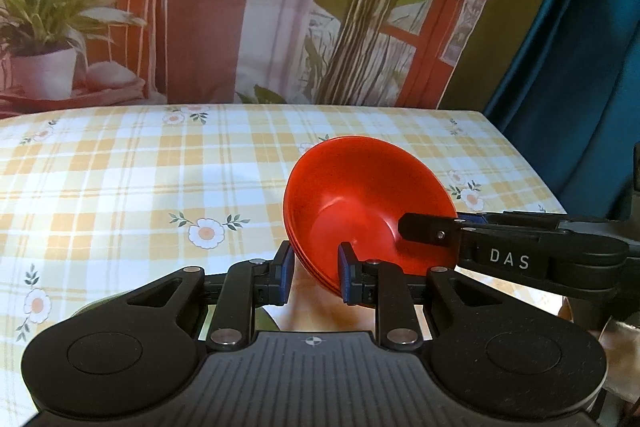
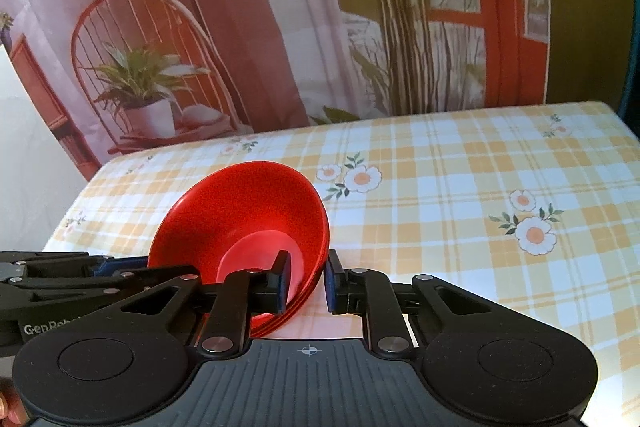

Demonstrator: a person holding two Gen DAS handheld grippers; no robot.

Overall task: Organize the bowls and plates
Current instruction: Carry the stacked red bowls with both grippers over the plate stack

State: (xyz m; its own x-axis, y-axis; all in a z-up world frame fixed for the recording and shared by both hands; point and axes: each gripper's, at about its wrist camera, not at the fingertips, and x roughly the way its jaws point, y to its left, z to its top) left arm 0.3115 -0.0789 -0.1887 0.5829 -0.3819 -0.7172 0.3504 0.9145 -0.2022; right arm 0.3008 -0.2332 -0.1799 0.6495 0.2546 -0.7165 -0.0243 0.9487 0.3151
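A stack of red bowls (image 1: 360, 195) is held tilted above the checked tablecloth (image 1: 140, 179). My left gripper (image 1: 316, 273) is shut on the stack's near-left rim, one blue pad inside and one outside. My right gripper (image 2: 306, 283) is shut on the opposite rim of the same red bowls (image 2: 248, 211). The right gripper's finger also shows in the left wrist view (image 1: 432, 231), reaching into the bowl from the right. The left gripper's arm shows in the right wrist view (image 2: 80, 279) at the left edge.
The table with the yellow floral cloth (image 2: 480, 195) spreads ahead, its far edge against a printed backdrop of a chair and plants (image 1: 280, 7). A blue curtain (image 1: 580, 47) hangs at the right. The table's left edge (image 2: 80, 199) shows in the right wrist view.
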